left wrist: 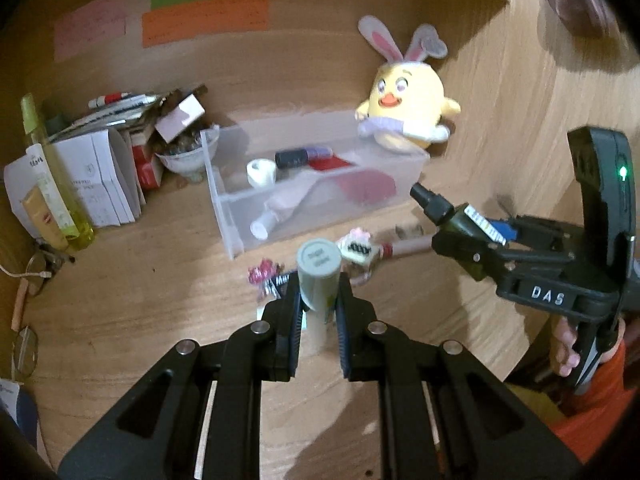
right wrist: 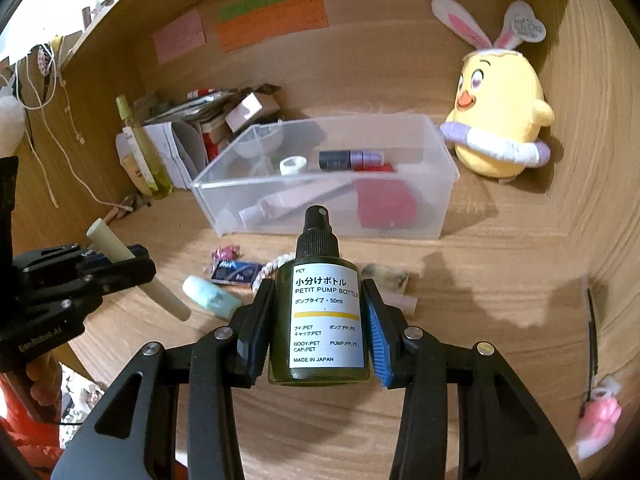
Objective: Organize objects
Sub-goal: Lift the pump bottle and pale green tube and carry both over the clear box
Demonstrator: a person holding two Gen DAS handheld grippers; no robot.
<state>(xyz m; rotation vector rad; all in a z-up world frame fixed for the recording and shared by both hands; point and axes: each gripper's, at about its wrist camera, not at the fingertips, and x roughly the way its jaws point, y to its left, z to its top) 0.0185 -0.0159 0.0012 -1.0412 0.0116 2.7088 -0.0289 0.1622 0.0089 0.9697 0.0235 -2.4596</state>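
While level, right tongs (right wrist: 318, 320) pinching pump bottle (right wrist: 320, 304)

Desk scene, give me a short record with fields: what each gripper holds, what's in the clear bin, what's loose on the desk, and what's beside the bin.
left gripper: shut on a pale green tube
right gripper: shut on a dark pump bottle
clear bin: tape roll, small dark bottle, red pouch, white tube
loose on desk: mint case, candy wrapper
right of bin: yellow chick plush
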